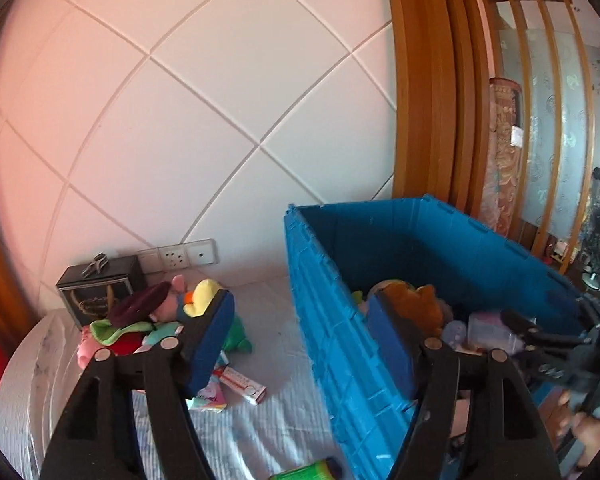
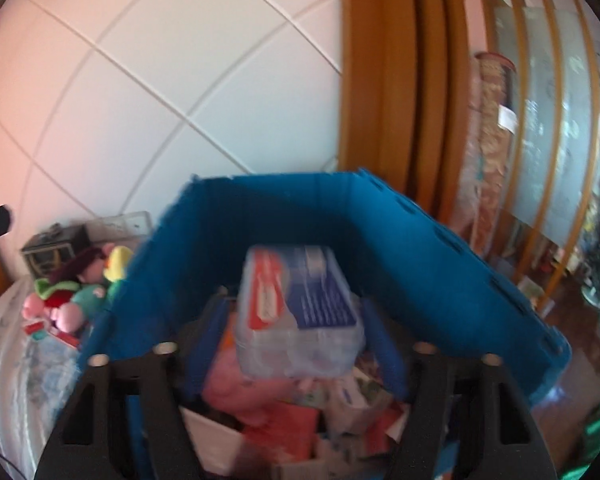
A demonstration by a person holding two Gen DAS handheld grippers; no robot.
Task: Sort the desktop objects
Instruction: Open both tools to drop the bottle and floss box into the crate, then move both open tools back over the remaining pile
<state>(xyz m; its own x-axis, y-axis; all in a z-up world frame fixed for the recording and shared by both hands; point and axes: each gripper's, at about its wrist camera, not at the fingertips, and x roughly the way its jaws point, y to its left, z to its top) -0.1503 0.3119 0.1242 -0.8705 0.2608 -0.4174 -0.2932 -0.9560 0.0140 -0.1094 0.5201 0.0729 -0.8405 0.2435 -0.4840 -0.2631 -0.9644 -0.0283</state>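
A blue plastic crate [image 1: 332, 320] stands on the white-clothed table [image 1: 268, 312] with toys and packets inside. My left gripper [image 1: 304, 340] is open and holds nothing; its fingers straddle the crate's left wall. In the right wrist view, my right gripper [image 2: 296, 344] hangs over the crate [image 2: 440, 264]. A clear-wrapped pack with a red and blue label [image 2: 300, 312] is between its open fingers, and the left pad stands clear of the pack. The picture is blurred. A brown plush [image 1: 412, 304] lies in the crate.
A heap of plush toys [image 1: 160, 312] lies left of the crate beside a black box [image 1: 100, 288]. A red-and-white carton [image 1: 242, 384] and a green can [image 1: 312, 472] lie on the cloth. Wall sockets [image 1: 180, 256] sit behind them. A wooden door frame [image 1: 420, 80] rises behind the crate.
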